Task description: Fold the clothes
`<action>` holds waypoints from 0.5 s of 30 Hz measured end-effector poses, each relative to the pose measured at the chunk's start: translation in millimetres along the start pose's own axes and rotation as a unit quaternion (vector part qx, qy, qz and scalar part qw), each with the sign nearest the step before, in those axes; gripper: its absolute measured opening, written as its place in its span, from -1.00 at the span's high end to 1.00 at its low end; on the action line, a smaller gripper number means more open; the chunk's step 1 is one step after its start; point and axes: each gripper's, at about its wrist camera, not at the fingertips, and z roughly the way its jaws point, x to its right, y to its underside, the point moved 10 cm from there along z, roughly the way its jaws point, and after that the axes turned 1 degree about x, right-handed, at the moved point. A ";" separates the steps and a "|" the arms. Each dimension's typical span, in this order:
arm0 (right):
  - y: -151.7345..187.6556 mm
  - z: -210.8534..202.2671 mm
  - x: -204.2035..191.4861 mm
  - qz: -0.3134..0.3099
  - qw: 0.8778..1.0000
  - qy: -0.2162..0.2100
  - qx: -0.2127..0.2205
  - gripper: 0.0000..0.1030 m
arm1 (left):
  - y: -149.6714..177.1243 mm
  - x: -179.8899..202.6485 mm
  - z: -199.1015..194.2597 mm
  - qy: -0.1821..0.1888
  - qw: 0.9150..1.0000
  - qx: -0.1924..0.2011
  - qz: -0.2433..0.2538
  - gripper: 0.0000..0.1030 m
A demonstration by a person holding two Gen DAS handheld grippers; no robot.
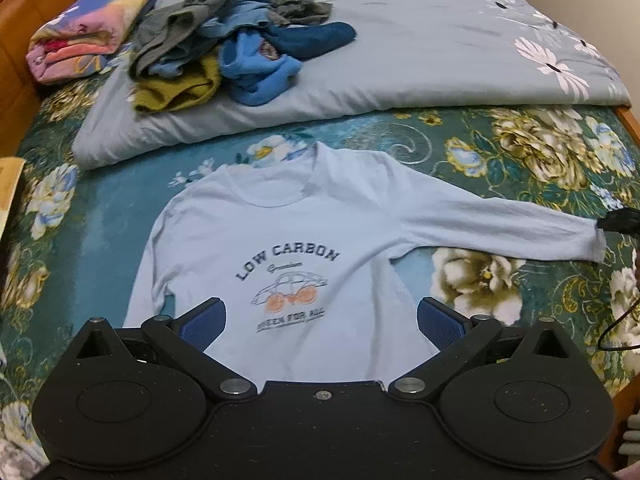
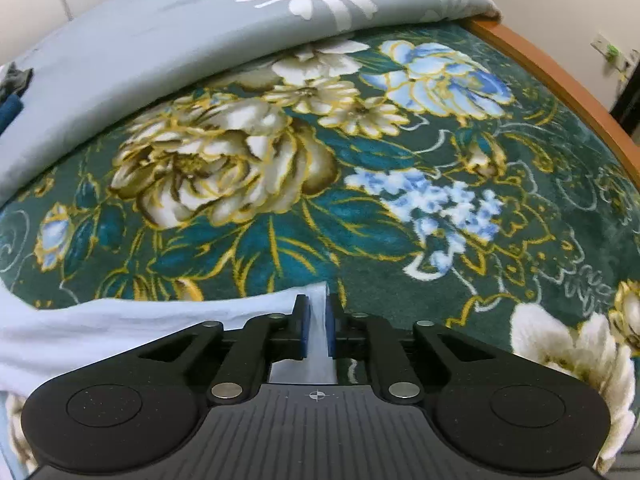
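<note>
The shirt [image 1: 280,248] lies flat on the bed [image 1: 100,216], one sleeve [image 1: 500,228] stretched toward the bed's right edge — the right hand-held gripper [image 2: 318,320] pinches its cuff; the left hand-held gripper [image 1: 320,320] hangs spread over the hem.

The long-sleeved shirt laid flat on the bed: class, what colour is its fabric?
Pale blue; the shirt shows best in the left wrist view.

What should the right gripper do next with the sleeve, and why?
Probably carry the cuff inward across the shirt's chest. The right gripper is shut on the sleeve, which lies stretched out sideways on the bedspread, while the light blue shirt lies flat, front up.
</note>
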 end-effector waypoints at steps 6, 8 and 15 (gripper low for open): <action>3.6 -50.9 -2.9 -0.009 0.998 0.003 0.058 0.36 | 18.8 -29.0 -11.3 -0.008 1.000 0.004 -0.029 -0.96; 21.7 -73.8 -22.4 -0.025 0.997 -0.021 0.064 0.20 | 31.3 -39.8 -11.2 -0.010 0.999 0.001 -0.033 -0.96; 151.5 -125.7 -132.2 -0.107 0.977 -0.183 -0.034 -0.08 | 98.4 -88.5 -2.3 -0.006 0.998 -0.022 -0.056 -0.95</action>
